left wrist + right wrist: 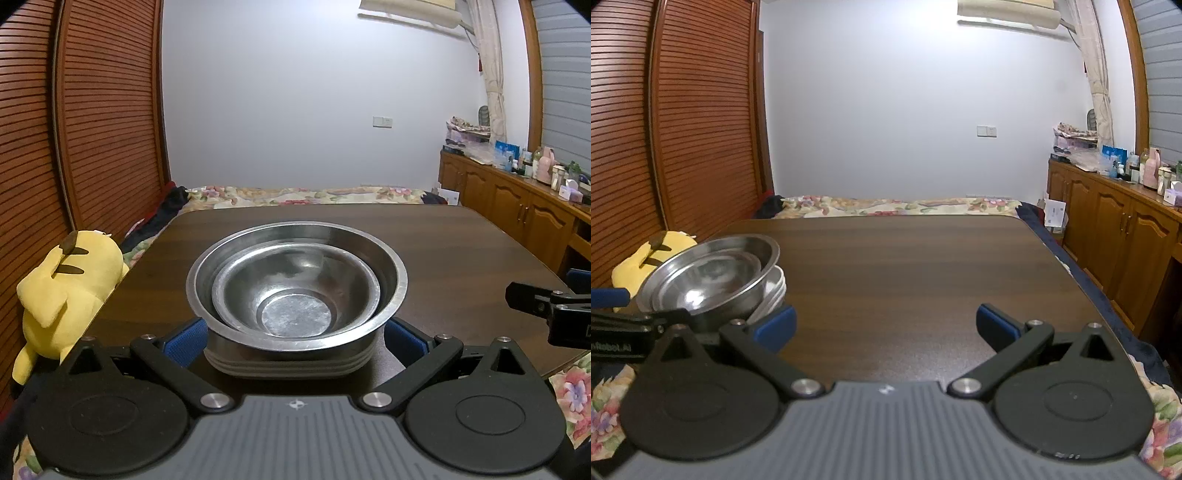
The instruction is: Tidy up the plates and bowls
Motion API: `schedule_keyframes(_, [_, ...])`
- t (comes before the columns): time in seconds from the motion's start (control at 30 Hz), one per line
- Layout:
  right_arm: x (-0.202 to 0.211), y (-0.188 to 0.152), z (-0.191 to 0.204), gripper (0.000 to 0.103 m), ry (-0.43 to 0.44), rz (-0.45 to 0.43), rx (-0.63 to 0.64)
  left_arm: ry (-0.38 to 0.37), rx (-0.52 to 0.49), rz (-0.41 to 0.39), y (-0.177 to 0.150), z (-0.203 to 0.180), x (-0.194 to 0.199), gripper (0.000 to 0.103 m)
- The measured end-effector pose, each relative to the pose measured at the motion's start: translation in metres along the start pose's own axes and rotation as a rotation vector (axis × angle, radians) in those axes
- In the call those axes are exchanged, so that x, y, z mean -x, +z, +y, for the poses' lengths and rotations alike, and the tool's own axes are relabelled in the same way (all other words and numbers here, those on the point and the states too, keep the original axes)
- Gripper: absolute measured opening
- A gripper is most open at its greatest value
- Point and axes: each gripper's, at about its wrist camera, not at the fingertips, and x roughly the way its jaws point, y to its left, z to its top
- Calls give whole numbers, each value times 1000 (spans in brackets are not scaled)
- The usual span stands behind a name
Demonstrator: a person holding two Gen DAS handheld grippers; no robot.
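A stack of dishes is seen near the front left part of the dark wooden table (pixel 923 266). At the bottom lies a pile of plates (pixel 288 363), whose ribbed rims show below the metal. On the pile sits a large steel bowl (pixel 384 254), and a smaller steel bowl (pixel 295 291) is nested inside it, leaning toward the near side.

The left gripper (pixel 293 338) is spread wide, its blue pads (pixel 186 339) placed on either side of the stack at plate level. Whether the pads touch the plates cannot be told; nothing is seen to be clamped.

The right gripper (pixel 886 325) is likewise held wide open over bare table, well to the right of the stack, with nothing between its fingers.

In the right wrist view the large bowl appears tilted, its rim raised at the far side. A yellow plush toy (pixel 66 291) is seen just off the table's left edge, beside slatted wooden doors (pixel 92 110).
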Motion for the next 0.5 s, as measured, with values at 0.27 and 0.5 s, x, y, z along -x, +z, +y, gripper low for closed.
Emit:
schedule_keyframes(0.27, [-1,0,-2,103,1,3,-3,2,1,-4,1,0,1,103])
schedule_keyframes(0.5, [-1,0,-2,103,0,2,-5,4,0,-10,2,0,2,103])
